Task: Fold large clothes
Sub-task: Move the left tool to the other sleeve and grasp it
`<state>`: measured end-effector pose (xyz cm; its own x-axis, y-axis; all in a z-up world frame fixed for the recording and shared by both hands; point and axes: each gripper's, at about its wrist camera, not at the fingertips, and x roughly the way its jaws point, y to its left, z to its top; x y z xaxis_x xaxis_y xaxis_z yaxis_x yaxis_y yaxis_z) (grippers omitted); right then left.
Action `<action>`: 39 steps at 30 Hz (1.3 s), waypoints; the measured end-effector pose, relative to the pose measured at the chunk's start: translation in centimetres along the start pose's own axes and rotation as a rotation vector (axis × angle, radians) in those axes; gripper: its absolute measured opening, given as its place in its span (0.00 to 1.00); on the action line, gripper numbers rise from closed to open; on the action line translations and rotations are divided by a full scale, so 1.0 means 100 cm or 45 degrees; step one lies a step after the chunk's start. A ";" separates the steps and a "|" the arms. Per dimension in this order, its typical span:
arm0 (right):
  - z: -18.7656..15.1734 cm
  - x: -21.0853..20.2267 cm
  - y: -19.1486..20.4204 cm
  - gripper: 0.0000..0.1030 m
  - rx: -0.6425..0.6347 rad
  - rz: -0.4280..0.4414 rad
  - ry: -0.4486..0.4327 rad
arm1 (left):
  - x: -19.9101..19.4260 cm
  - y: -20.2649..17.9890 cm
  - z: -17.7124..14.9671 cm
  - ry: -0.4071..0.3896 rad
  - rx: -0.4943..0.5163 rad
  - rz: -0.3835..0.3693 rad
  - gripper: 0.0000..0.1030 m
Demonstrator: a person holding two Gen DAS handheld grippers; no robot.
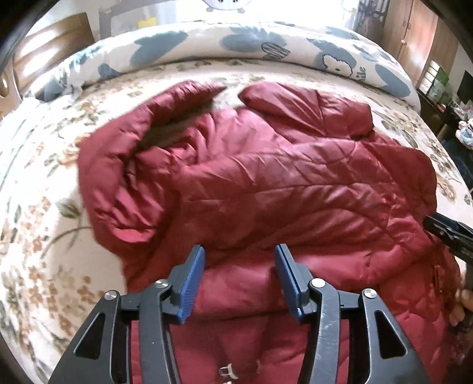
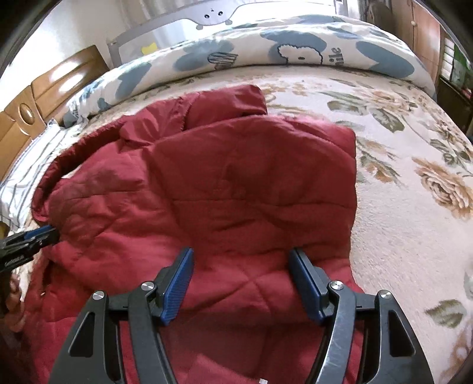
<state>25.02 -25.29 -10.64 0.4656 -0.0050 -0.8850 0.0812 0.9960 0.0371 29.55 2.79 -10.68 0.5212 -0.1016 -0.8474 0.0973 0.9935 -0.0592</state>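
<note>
Both tongs, left and right, gape open over the puffy, probably slippery red coat; grab its 6 o'clock hem.

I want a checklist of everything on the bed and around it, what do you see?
Surface: bed with a flowery cover.
Job's things: red puffy coat lying on it, partly folded, hood toward the left.
Clutter: rolled blue-and-white quilt along the far edge.
Grippers: left gripper open above the coat; right gripper open above the coat; neither holds anything.
Cables: nothing seen.
Surroundings: wooden headboard at left, wooden wardrobe at right.
</note>
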 end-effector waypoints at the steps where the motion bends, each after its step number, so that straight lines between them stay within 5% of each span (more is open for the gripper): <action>1: -0.001 -0.004 0.001 0.68 -0.001 0.012 -0.006 | -0.003 0.001 0.001 -0.007 0.001 0.004 0.50; 14: -0.025 -0.032 0.015 0.70 0.044 0.170 0.046 | -0.024 0.018 0.023 -0.013 -0.030 0.140 0.56; 20: -0.041 -0.042 0.020 0.70 0.092 0.238 0.065 | -0.019 0.016 0.065 -0.029 0.012 0.286 0.76; 31: -0.058 -0.071 0.022 0.70 0.107 0.252 0.055 | 0.087 0.006 0.148 0.100 0.106 0.575 0.76; 32: -0.059 -0.073 0.023 0.70 0.107 0.255 0.055 | 0.100 0.009 0.153 0.131 0.097 0.594 0.74; 33: -0.060 -0.074 0.023 0.70 0.105 0.254 0.054 | 0.112 0.013 0.157 0.161 0.082 0.595 0.58; 34: -0.061 -0.078 0.023 0.70 0.098 0.249 0.051 | 0.123 0.018 0.158 0.201 0.048 0.573 0.32; 36: -0.062 -0.082 0.024 0.70 0.085 0.241 0.048 | 0.130 0.029 0.163 0.230 -0.027 0.519 0.19; 39: -0.062 -0.085 0.021 0.70 0.092 0.235 0.038 | 0.111 0.036 0.164 0.133 -0.109 0.441 0.13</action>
<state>15.73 -22.60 -5.89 0.4523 0.1807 -0.8734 0.0603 0.9708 0.2320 49.58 4.43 -11.66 0.4207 0.2428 -0.8741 -0.1434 0.9692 0.2002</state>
